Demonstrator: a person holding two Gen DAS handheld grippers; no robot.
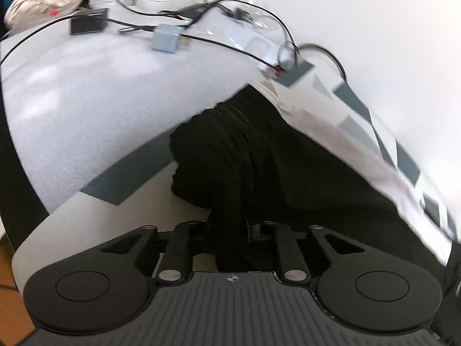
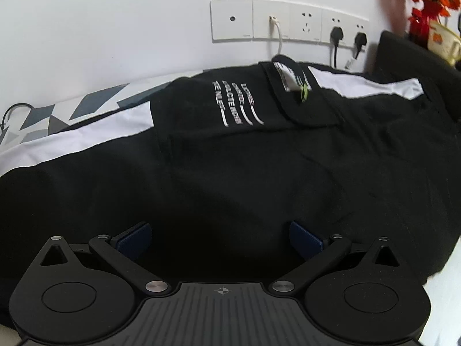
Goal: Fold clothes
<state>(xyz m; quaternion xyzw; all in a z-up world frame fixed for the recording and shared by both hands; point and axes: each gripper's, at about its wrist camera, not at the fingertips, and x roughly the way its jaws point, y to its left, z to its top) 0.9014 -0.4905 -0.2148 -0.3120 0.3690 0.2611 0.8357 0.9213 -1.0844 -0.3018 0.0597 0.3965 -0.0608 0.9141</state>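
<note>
While left tongs [image 1: 230,227] clamp black garment [image 1: 259,158], right tongs [image 2: 220,239] apart, white wall [image 2: 115,28].

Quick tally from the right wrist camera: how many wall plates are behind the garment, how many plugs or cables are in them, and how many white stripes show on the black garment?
Wall plates: 4
Black plugs: 2
White cable: 1
White stripes on the black garment: 2
Total: 9
</note>
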